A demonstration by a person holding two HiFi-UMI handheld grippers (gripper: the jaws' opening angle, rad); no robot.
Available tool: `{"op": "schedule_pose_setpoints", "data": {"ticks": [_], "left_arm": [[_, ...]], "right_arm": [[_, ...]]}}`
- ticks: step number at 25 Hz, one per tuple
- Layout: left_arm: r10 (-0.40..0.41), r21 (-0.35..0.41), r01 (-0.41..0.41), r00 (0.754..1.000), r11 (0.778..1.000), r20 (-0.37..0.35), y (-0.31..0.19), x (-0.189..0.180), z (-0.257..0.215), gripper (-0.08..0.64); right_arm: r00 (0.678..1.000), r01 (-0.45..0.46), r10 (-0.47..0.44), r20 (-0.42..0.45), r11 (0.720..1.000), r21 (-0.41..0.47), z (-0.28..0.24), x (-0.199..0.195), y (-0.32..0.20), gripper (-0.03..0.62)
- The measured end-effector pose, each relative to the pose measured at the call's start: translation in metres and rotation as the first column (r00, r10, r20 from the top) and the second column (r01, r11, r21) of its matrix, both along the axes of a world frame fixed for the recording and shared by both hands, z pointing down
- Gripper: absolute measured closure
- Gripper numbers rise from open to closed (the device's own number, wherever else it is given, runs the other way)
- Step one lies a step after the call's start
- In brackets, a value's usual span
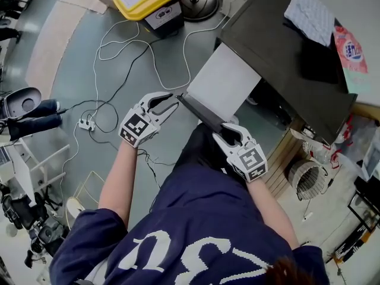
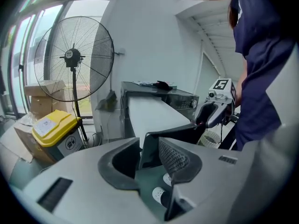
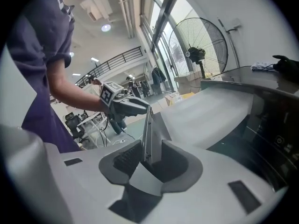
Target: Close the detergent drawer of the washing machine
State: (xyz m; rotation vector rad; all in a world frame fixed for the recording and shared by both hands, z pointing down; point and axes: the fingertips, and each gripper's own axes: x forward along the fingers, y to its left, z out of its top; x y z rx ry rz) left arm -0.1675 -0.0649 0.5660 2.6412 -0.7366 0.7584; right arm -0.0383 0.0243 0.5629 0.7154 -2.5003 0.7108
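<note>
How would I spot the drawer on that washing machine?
Find the big dark washing machine at the head view's upper right. Jutting from it toward the person is the drawer, a pale grey slab. It's the only light panel there, with a dark front edge between the left gripper and right gripper.

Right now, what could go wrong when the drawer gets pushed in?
1. The left gripper and right gripper have the drawer's dark front edge between open jaws, not pinched, so it might slip out.
2. They sit at opposite ends, so an uneven push could jam the drawer crooked.
3. Loose cables lie on the floor close by and could trip someone.
</note>
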Motion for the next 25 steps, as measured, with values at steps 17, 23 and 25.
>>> {"op": "schedule_pose_setpoints", "data": {"ticks": [17, 23, 25], "left_arm": [[-0.013, -0.031, 0.010, 0.996, 0.999, -0.092, -0.007, 0.014, -0.008, 0.436], [-0.024, -0.023, 0.022, 0.995, 0.999, -0.093, -0.015, 0.019, -0.010, 0.436], [-0.026, -0.018, 0.024, 0.995, 1.000, -0.094, -0.017, 0.021, -0.010, 0.436]], "right_arm": [[1.000, 0.006, -0.006, -0.007, 0.999, 0.033, -0.018, 0.000, -0.005, 0.529], [1.000, -0.006, 0.006, -0.007, 0.999, 0.038, -0.022, 0.004, -0.013, 0.529], [1.000, -0.011, 0.011, -0.011, 0.999, 0.047, -0.022, 0.007, -0.016, 0.529]]}}
